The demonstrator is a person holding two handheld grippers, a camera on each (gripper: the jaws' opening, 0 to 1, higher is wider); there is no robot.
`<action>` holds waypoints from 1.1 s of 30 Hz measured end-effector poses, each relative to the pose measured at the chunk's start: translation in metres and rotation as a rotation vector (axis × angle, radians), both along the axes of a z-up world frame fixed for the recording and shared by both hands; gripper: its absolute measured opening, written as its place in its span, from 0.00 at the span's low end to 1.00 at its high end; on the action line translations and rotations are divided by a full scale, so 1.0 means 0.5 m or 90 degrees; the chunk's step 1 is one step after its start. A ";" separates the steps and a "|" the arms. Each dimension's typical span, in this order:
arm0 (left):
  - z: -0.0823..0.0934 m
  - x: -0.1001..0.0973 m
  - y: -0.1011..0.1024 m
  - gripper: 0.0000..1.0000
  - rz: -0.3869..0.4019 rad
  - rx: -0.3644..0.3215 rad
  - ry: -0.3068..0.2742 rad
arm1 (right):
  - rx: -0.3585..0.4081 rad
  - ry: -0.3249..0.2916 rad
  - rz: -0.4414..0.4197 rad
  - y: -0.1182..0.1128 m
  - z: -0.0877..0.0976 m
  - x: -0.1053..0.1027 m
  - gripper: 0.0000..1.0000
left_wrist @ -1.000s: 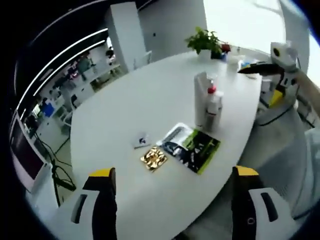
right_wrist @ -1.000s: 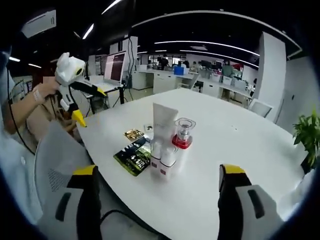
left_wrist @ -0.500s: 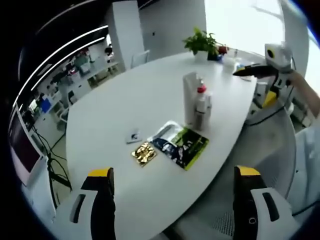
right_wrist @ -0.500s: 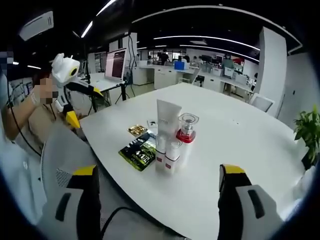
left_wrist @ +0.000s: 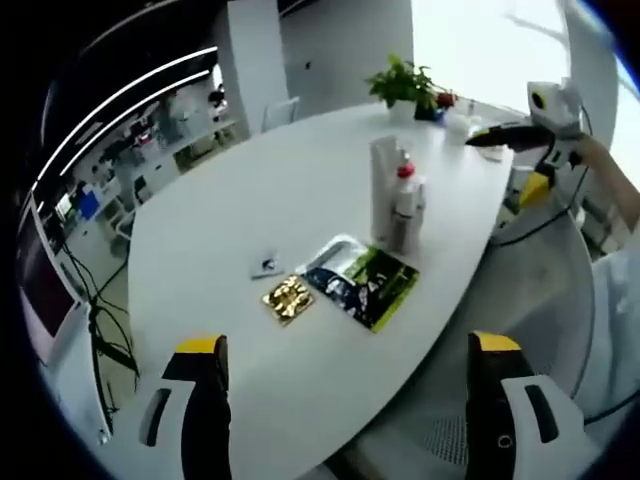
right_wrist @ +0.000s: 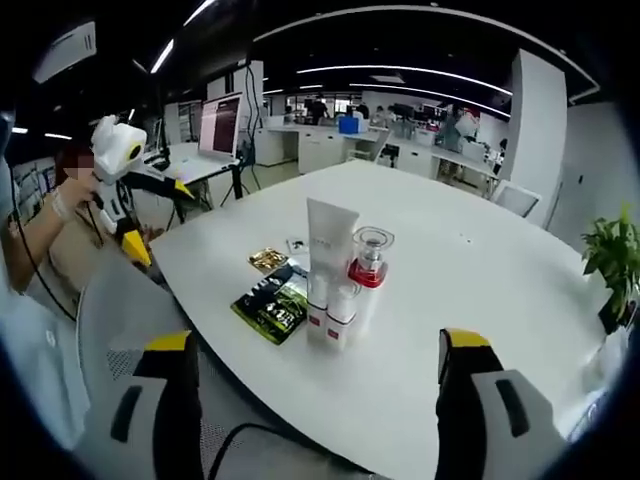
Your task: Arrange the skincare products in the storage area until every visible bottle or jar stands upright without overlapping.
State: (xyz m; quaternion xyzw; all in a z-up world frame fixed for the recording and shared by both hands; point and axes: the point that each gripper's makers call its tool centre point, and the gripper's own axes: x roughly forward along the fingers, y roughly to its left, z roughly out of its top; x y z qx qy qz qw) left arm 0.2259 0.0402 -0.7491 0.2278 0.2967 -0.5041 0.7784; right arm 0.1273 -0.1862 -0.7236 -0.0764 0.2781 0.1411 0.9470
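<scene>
A tight cluster of skincare products stands upright near the white table's edge: a tall white tube (right_wrist: 330, 240), a clear bottle with a red collar (right_wrist: 369, 262) and two small white bottles (right_wrist: 331, 312). In the left gripper view the same white tube (left_wrist: 383, 186) and red-capped bottle (left_wrist: 404, 198) stand together. Flat sachets lie beside them: a green-black one (left_wrist: 368, 285), a gold one (left_wrist: 288, 298) and a small white one (left_wrist: 267, 266). My left gripper (left_wrist: 350, 410) is open, far from the products. My right gripper (right_wrist: 312, 405) is open too, off the table edge.
The oval white table (left_wrist: 260, 190) has a potted plant (left_wrist: 407, 82) at its far end. A grey chair (right_wrist: 130, 320) stands by the table's edge. The other gripper, held by a person's hand, shows at the right gripper view's left (right_wrist: 125, 180) and the left gripper view's right (left_wrist: 530, 130).
Both cameras drifted slightly, shifting the views. The products and sachets stay where they were. Both grippers remain open.
</scene>
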 end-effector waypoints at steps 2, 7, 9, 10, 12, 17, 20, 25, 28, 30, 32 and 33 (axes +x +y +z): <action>0.002 0.008 0.006 0.97 -0.001 0.001 -0.003 | -0.007 0.006 0.004 0.008 -0.004 0.003 1.00; 0.011 0.032 0.023 0.97 -0.007 0.004 -0.013 | -0.006 0.000 -0.017 0.030 0.005 0.015 1.00; 0.014 0.043 0.026 0.97 -0.013 -0.004 -0.011 | -0.012 -0.001 -0.026 0.037 0.009 0.020 1.00; 0.014 0.047 0.027 0.96 -0.018 -0.006 -0.011 | -0.017 0.000 -0.032 0.038 0.010 0.022 1.00; 0.010 0.057 0.030 0.96 -0.025 -0.004 -0.010 | -0.022 0.000 -0.043 0.042 0.014 0.023 1.00; 0.007 0.073 0.036 0.96 -0.044 -0.004 -0.003 | -0.005 0.010 -0.062 0.064 0.015 0.022 1.00; 0.006 0.080 0.036 0.96 -0.054 -0.012 0.001 | -0.022 0.028 -0.080 0.065 0.004 0.016 1.00; -0.004 0.090 0.038 0.96 -0.072 -0.009 -0.001 | -0.028 0.034 -0.096 0.075 -0.002 0.016 1.00; -0.007 0.096 0.038 0.96 -0.086 -0.012 0.000 | -0.031 0.033 -0.104 0.081 -0.002 0.020 1.00; -0.006 0.108 0.037 0.96 -0.087 -0.017 -0.004 | -0.031 0.032 -0.105 0.085 -0.001 0.024 1.00; -0.008 0.117 0.034 0.95 -0.089 -0.019 -0.002 | -0.035 0.028 -0.106 0.089 0.002 0.031 1.00; -0.010 0.120 0.031 0.95 -0.092 -0.020 -0.004 | -0.039 0.024 -0.107 0.090 0.004 0.035 1.00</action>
